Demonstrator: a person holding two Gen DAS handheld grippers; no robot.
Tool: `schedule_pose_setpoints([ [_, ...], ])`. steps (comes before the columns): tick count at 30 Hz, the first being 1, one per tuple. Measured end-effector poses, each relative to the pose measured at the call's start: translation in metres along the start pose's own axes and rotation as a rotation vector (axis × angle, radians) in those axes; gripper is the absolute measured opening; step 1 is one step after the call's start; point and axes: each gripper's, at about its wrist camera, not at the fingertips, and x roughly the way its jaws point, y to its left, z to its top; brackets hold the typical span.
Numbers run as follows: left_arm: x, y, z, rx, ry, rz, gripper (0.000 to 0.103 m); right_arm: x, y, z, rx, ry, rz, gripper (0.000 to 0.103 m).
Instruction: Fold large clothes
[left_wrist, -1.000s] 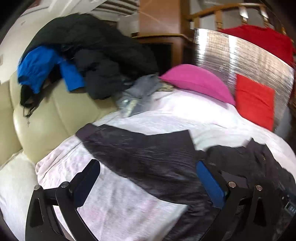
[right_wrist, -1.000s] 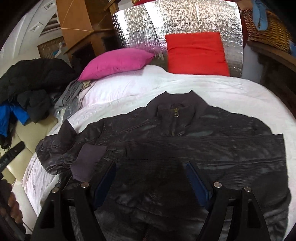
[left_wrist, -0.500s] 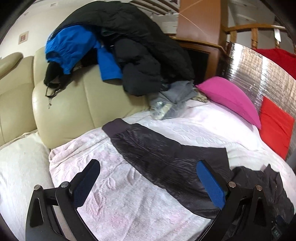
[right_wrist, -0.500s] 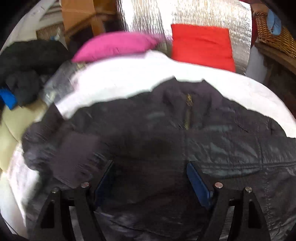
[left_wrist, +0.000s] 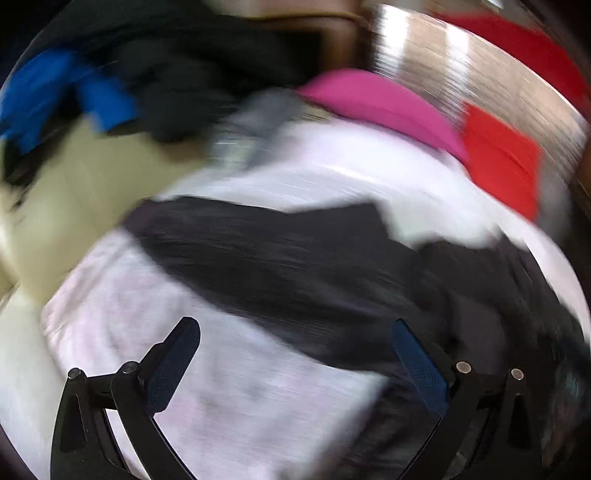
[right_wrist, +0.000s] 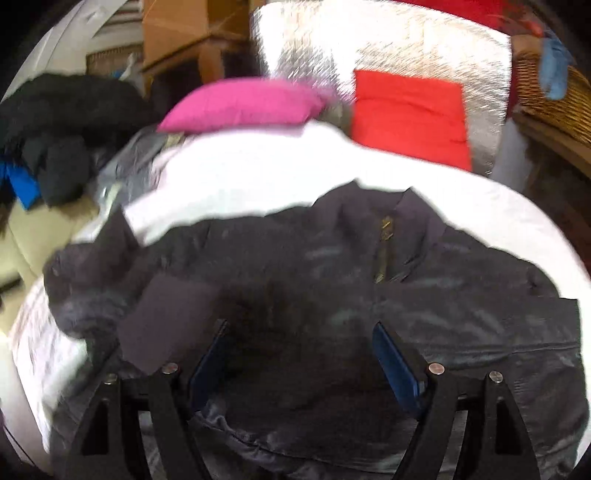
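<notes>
Both views blurred, cameras moving. Left gripper (left_wrist: 295, 354) has swung back from the sofa (left_wrist: 74, 206) toward the jacket (right_wrist: 369, 295), jaws wide, holding nothing, sleeve (left_wrist: 266, 258) stretched out ahead on the sheet (left_wrist: 240, 398). Right gripper (right_wrist: 299, 354) also wide and empty over the jacket body. Jacket lies flat, zip up; no fold started. Sleeve likely goes first.

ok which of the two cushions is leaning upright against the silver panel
The red cushion stands against the silver panel. The pink cushion lies flat on the white cover instead.
</notes>
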Motion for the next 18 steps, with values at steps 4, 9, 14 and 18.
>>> schedule_pose_setpoints([
  [4, -0.001, -0.072, -0.012, 0.191, 0.018, -0.110, 0.103, 0.000, -0.035, 0.001, 0.085, 0.025, -0.055, 0.082],
  [9, 0.018, -0.134, -0.031, 0.320, 0.074, -0.113, 0.103, -0.004, -0.087, 0.001, 0.239, 0.043, -0.057, 0.082],
  [14, 0.034, -0.160, -0.045, 0.355, 0.106, -0.092, 0.103, -0.006, -0.119, -0.007, 0.309, 0.063, -0.048, 0.082],
  [18, 0.031, -0.171, -0.054, 0.370, 0.086, -0.070, 0.103, 0.003, -0.131, -0.012, 0.322, 0.086, -0.049, 0.082],
])
